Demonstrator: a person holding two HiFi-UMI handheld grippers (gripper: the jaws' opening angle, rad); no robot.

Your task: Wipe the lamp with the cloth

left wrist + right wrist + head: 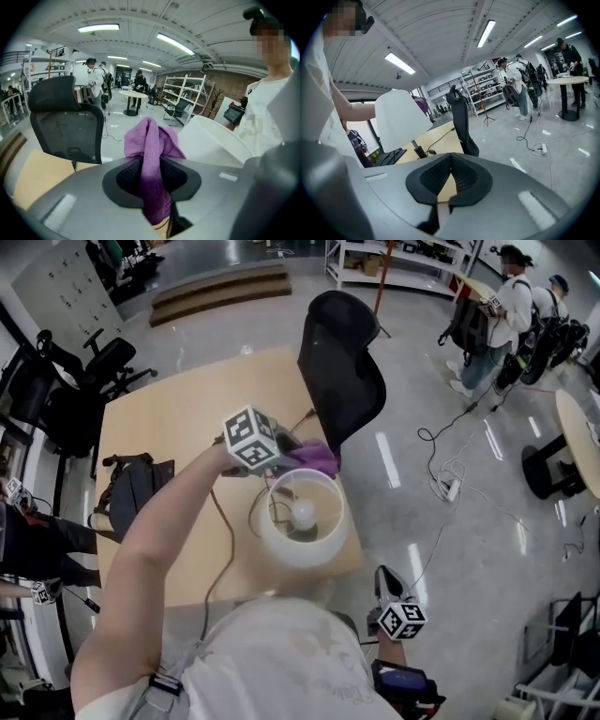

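A white lamp shade [302, 521] stands near the right front corner of the wooden table [178, 418], its bulb [302, 513] showing from above. My left gripper [284, 453] is shut on a purple cloth [316, 457], which is at the shade's far rim. In the left gripper view the cloth [151, 140] bunches up between the jaws, and the shade [211, 140] lies just to its right. My right gripper [394, 601] hangs low off the table's front right, shut with nothing in it. From there the shade [398, 119] and the lamp's pole [415, 148] show at the left.
A black office chair [339, 371] stands at the table's far right edge. A black bag [136, 488] lies on the table's left side and the lamp's cable [221, 540] runs across the top. People [497, 315] stand at the back right, with cables [450, 479] on the floor.
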